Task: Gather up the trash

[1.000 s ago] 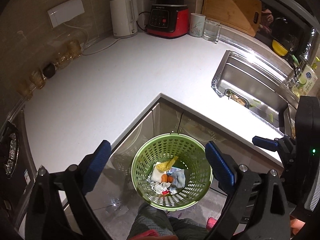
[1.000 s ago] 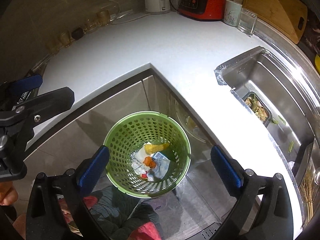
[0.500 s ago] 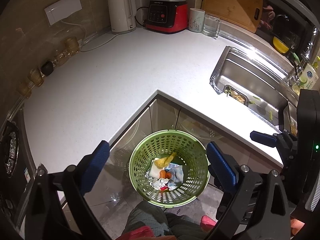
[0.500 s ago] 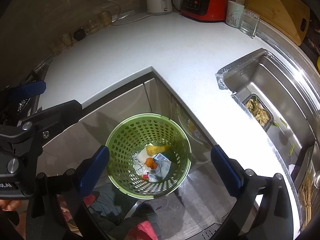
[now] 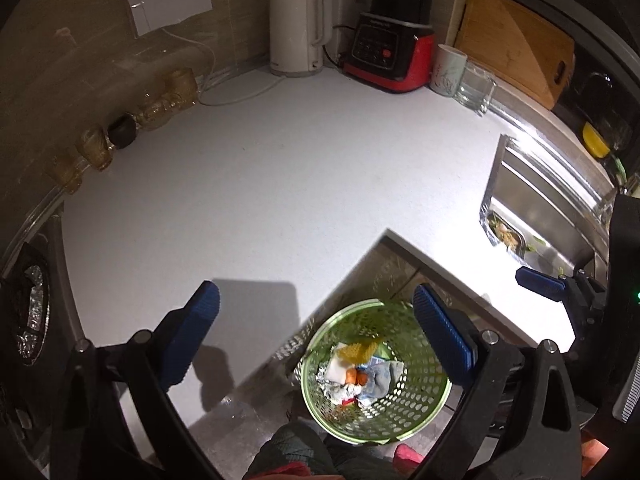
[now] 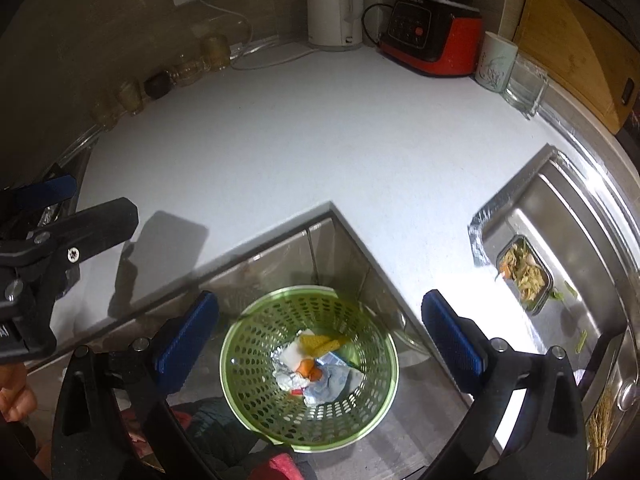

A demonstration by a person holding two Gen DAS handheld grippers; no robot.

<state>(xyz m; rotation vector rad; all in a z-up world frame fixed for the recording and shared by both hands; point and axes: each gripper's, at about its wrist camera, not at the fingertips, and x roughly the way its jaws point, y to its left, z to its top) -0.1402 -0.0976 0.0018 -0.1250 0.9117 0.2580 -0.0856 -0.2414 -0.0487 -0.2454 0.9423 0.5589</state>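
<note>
A green perforated trash basket stands on the floor in the inner corner of the L-shaped white counter. Inside it lies trash: a yellow corn piece, crumpled foil, white paper, an orange scrap and a bluish wrapper. My left gripper is open and empty, hovering over the counter edge and the basket. My right gripper is open and empty too, directly above the basket. Each gripper shows at the other view's edge.
At the back stand a white kettle, a red-and-black blender base, a mug, a glass and a wooden cutting board. A steel sink with food scraps lies right. Jars line the left wall. The person's legs are below.
Both grippers have risen and shifted left and back over the counter, so the basket sits lower and further right in the left view. Both stay open and empty.
</note>
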